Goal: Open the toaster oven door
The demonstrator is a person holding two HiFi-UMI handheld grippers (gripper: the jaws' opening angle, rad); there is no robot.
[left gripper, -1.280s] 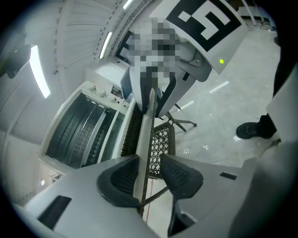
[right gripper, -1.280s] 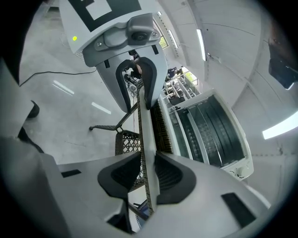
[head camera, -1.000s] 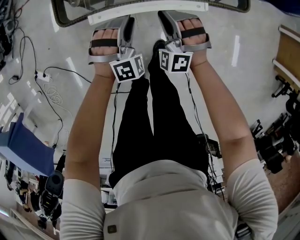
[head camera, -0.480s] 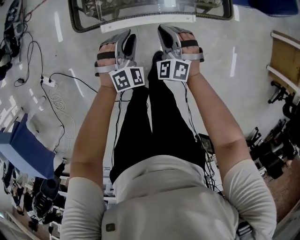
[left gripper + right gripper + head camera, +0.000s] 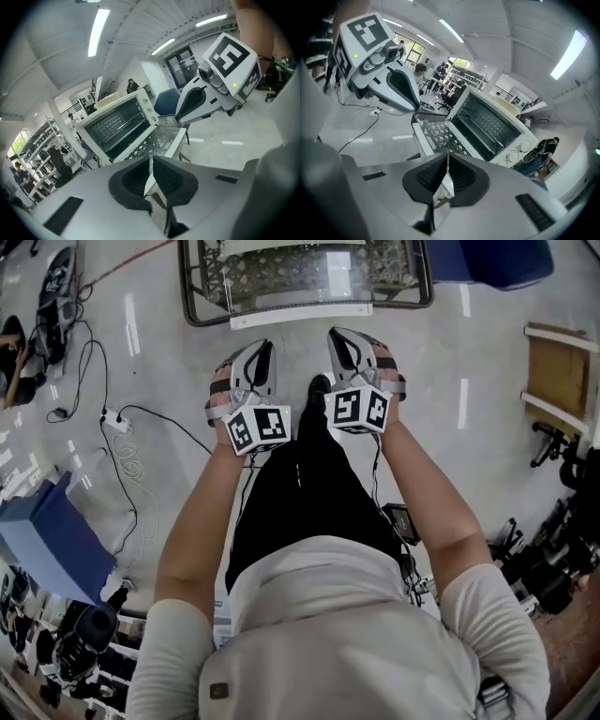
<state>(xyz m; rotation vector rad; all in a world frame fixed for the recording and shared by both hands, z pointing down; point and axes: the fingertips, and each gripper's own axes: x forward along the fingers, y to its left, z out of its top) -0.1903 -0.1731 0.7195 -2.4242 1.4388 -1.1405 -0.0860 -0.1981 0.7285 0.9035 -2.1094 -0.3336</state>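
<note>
The toaster oven (image 5: 117, 119) is seen in front of the person, its door (image 5: 309, 277) let down flat and fully open, with the white handle (image 5: 300, 317) nearest the grippers. The left gripper (image 5: 151, 160) and right gripper (image 5: 447, 154) are held side by side, clear of that handle. Their jaws have just been closing and are pressed together at the tips, with nothing between them.

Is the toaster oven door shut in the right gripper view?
No, the door is folded down in front of the toaster oven, leaving its inside open to view.
</note>
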